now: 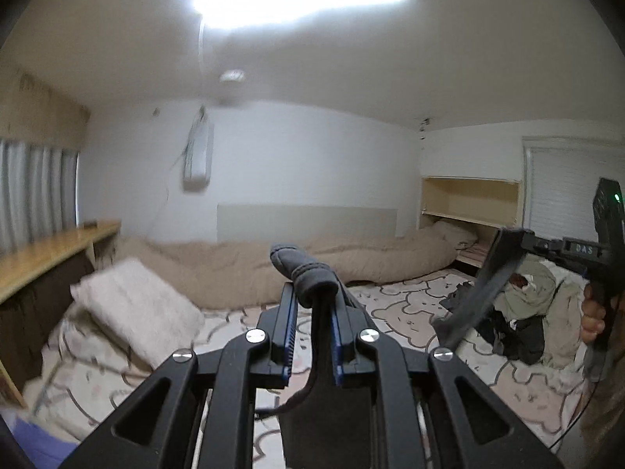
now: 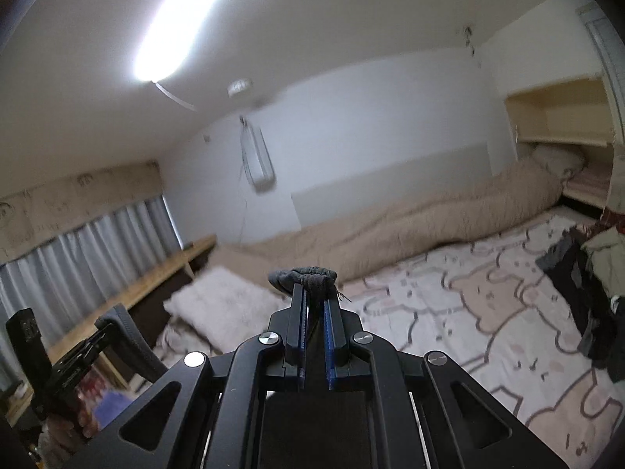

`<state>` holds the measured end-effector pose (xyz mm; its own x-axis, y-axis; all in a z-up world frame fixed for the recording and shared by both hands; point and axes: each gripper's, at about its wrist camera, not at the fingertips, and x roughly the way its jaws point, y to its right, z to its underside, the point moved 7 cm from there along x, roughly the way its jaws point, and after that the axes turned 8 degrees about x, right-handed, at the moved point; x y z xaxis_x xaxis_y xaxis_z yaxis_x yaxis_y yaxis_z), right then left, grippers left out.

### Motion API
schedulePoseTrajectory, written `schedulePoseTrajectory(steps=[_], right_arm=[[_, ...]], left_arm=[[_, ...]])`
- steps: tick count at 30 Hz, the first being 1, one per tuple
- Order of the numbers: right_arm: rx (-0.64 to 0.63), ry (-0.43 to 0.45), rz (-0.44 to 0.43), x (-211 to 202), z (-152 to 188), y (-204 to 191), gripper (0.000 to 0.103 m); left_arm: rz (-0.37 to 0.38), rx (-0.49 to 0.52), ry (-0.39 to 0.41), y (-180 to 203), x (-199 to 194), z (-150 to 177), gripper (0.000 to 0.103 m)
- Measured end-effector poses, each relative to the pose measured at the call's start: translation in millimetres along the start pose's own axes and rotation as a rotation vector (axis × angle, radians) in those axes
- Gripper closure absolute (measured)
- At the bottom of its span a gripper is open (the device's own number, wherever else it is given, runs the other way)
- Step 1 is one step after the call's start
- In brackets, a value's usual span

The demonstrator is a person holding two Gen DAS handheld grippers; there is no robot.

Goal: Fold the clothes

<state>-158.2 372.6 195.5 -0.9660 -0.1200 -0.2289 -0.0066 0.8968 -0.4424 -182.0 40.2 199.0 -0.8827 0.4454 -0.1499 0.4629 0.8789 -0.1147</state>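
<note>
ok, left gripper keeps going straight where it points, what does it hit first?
Likely the tan duvet bunched along the far wall. The left gripper, shut on dark grey cloth, has open air until then; depth unclear.

blurred: pillow [image 1: 136,308] | cut off: clothes pile [image 2: 593,293] (right edge) | hidden: garment's lower part

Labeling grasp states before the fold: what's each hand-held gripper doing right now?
Left hand-held gripper: closed on the dark grey garment.
Right hand-held gripper: closed on the same dark grey garment, pinching a bunched edge.
</note>
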Motion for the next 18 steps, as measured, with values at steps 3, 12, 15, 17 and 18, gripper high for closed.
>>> schedulePoseTrajectory(steps=[3, 12, 15, 17, 18], right_arm=[[-0.007, -0.027, 0.017, -17.1, 36.1, 11.8, 0.095], [0.001, -0.351, 0.163, -61.7, 280.2, 81.8, 0.095], [0.072, -0.531, 0.199, -68.3, 365.8, 107.8, 0.095], [0.083, -0.623, 0.209, -70.3, 399.2, 114.5, 0.095], [0.085, -0.664, 0.213, -71.2, 413.5, 117.0, 0.095]], left_arm=[[0.016, 0.039, -0.027, 11.0, -27.5, 34.0, 0.087], [0.184, -0.098, -0.47, 86.4, -83.6, 299.3, 0.087], [0.233, -0.161, -0.634, 110.9, -95.4, 368.5, 0.087], [0.232, -0.157, -0.665, 118.1, -100.8, 381.3, 0.087], [0.231, -0.155, -0.671, 120.1, -103.0, 384.1, 0.087]])
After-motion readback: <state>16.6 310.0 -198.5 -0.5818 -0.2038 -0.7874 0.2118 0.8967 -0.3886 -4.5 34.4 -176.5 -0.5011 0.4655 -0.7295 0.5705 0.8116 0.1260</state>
